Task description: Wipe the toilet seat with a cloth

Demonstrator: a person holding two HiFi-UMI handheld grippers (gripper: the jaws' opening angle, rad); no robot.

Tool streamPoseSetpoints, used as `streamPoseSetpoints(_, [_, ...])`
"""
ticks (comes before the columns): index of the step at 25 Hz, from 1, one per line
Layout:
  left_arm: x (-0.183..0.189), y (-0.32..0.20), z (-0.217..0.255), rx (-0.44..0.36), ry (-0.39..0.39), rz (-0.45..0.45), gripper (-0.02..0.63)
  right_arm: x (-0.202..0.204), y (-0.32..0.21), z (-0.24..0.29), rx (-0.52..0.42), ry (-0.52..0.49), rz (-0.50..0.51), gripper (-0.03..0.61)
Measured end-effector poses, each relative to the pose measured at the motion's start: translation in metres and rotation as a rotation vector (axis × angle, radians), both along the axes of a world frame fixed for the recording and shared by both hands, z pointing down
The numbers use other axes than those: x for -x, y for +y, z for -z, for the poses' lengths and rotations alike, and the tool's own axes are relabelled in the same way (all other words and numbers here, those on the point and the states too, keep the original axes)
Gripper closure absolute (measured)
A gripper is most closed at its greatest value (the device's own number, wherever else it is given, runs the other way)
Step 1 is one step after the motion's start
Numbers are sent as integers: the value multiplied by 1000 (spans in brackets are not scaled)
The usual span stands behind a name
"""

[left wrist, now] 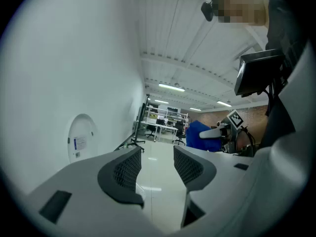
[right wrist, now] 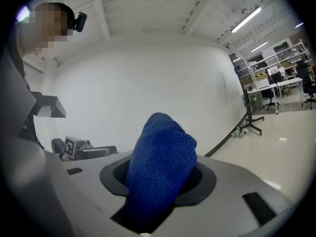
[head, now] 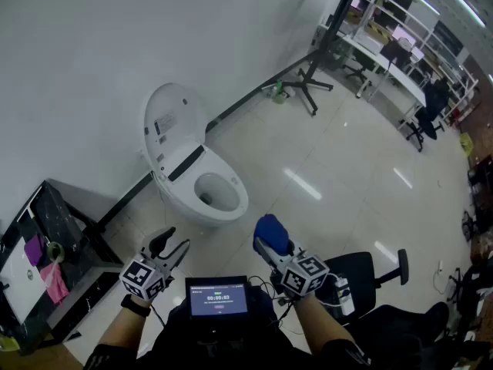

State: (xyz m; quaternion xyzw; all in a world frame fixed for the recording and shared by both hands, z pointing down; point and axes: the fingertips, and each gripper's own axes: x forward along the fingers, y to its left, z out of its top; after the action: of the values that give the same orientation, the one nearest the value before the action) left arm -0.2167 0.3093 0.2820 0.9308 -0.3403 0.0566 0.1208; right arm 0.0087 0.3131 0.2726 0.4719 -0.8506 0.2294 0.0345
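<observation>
R gripper (head: 267,247) clamps cloth (right wrist: 160,157), L gripper (head: 174,241) jaws apart, empty; seat (head: 239,185) well ahead, untouched; risk: bunched cloth slips out under sideways drag, or jaw tips scrape seat.

Bright, even indoor light fills the head view. The white toilet (head: 192,176) and the wall (head: 92,45) behind it look pale and clean, with a soft grey shadow low on the wall left of the toilet. Right of the toilet, the glossy floor (head: 347,145) carries white streaks of glare. Straight lines bow toward the edges. Both gripper views sit inside a round dark border with strong fisheye bending, and ceiling strip lights (left wrist: 172,87) glow in them. The blue cloth (right wrist: 160,162) shows a crisp weave.
</observation>
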Motion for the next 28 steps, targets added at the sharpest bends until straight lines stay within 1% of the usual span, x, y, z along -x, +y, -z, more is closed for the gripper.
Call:
streamPoseSetpoints(3, [-1,-19,-4,3,-3,12,402,-1,-19,-2,0,39,20,371])
streamPoseSetpoints(7, [-9,-43,-11,19,-5,6,402,-6,-48,-15,10,84,45,370])
streamPoseSetpoints(10, [-20,-65,-21,39,-8,-1,402,-12,-78,-32,26,122,68,370])
streamPoseSetpoints(13, [-38,-89,-34,70,-27,-10,402,-24,-111,-62,67,157,95,370])
streamPoseSetpoints(16, [-61,-117,-51,116,-53,-21,402,-33,-149,-101,131,164,122,370])
streamPoseSetpoints(20, [-87,-164,-96,183,-96,-30,402,-43,-207,-164,211,202,173,370])
streamPoseSetpoints(24, [-120,-211,-137,237,-106,-33,402,-54,-256,-243,291,288,250,371])
streamPoseSetpoints(28, [-154,-254,-182,307,-107,-38,402,-64,-300,-323,330,389,340,371])
